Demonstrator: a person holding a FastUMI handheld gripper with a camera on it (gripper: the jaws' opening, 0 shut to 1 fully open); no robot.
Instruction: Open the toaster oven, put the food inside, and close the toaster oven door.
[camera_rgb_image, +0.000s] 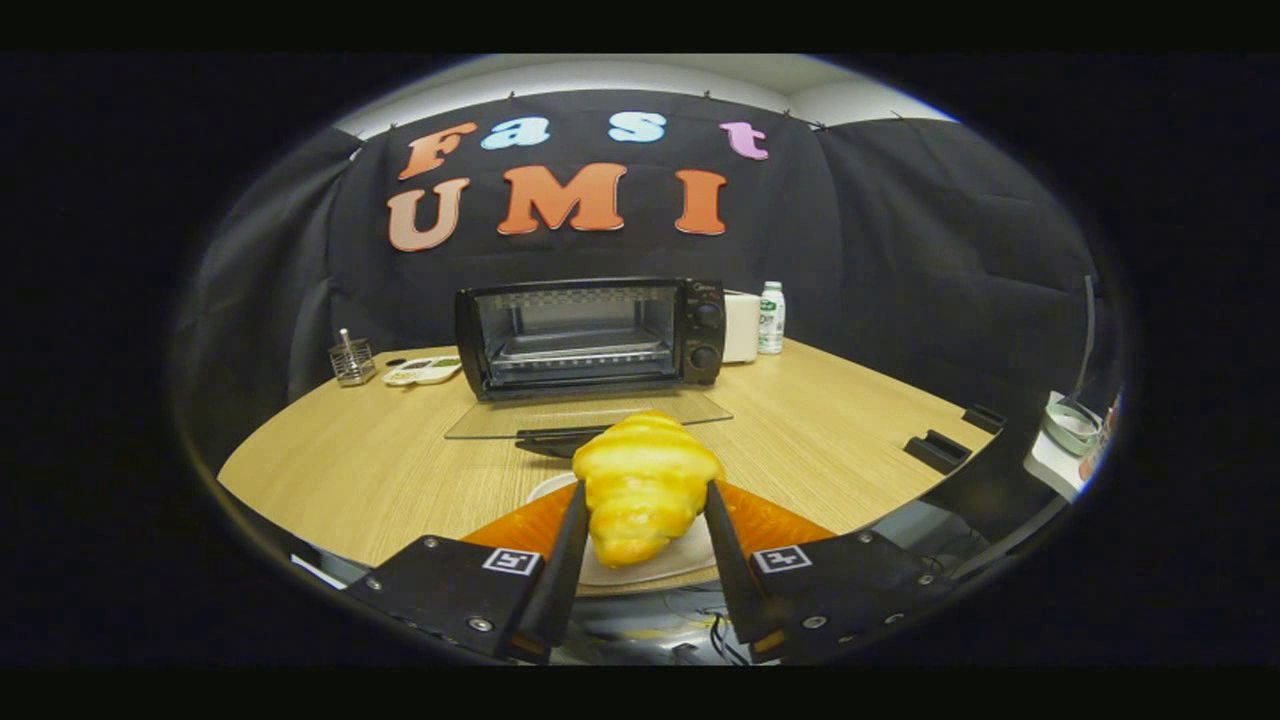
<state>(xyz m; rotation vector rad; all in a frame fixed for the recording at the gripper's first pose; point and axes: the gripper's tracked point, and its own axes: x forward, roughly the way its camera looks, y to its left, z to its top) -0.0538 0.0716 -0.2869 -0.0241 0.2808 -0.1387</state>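
Gripper view shows your claw (640, 520) pinching the glossy yellow croissant (643, 482); carry it level over the lowered glass door (560, 415) into the black toaster oven (590, 335).

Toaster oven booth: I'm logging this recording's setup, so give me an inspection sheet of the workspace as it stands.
Surface: rounded wooden table, with two black blocks near its edge.
Job's things: toaster oven at the table's back, its glass door folded down flat, rack inside bare; croissant between the fingers, above a white plate.
Clutter: wire holder, white tray, white box and bottle beside the oven.
Grippers: gripper shut on the croissant, both fingers pressing its sides.
Cables: thin wires below the fingers.
Surroundings: black cloth wall; tape roll on a side shelf.
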